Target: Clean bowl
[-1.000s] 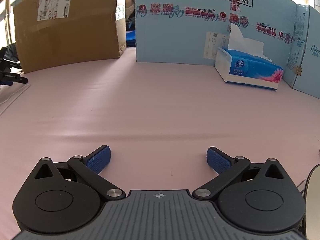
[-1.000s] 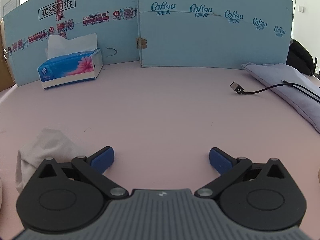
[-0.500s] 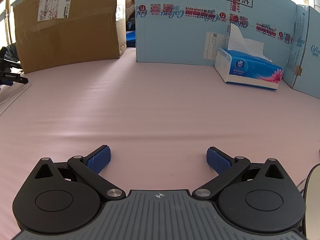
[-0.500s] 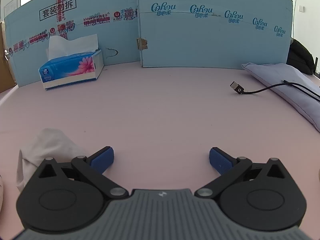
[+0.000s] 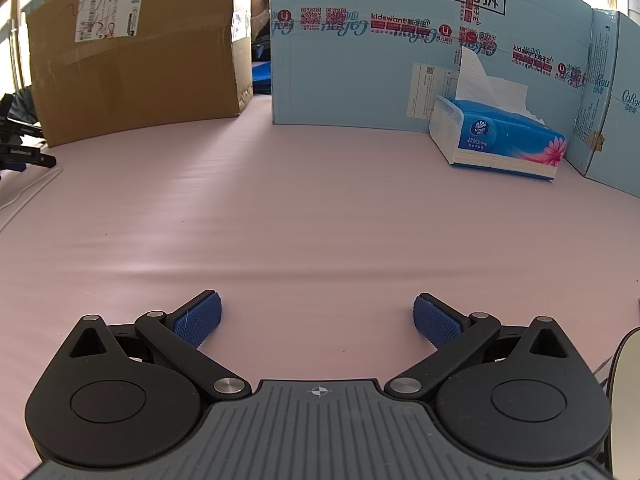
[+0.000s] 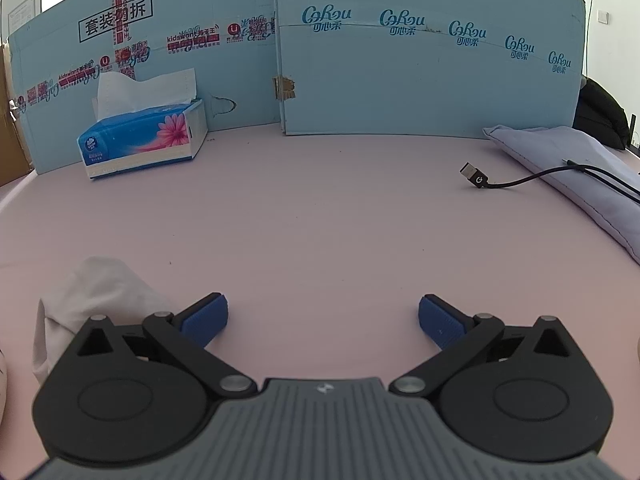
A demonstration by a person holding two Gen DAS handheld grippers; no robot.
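Observation:
My left gripper (image 5: 316,316) is open and empty, low over the pink table. A pale curved rim (image 5: 626,392), perhaps the bowl, shows at the right edge of the left wrist view, just right of the gripper. My right gripper (image 6: 323,316) is open and empty. A crumpled white cloth (image 6: 96,296) lies on the table just left of its left finger, partly hidden behind the gripper body. A sliver of a pale object (image 6: 2,376) shows at the left edge.
A blue tissue box (image 5: 496,140) (image 6: 142,138) stands at the back against light blue cardboard walls (image 6: 400,72). A brown cardboard box (image 5: 136,68) stands at the back left. A black USB cable (image 6: 504,180) and a lilac cushion (image 6: 576,168) lie at the right.
The right wrist view has shifted slightly; the cloth and tissue box sit a little further right in it. The left gripper has not visibly moved.

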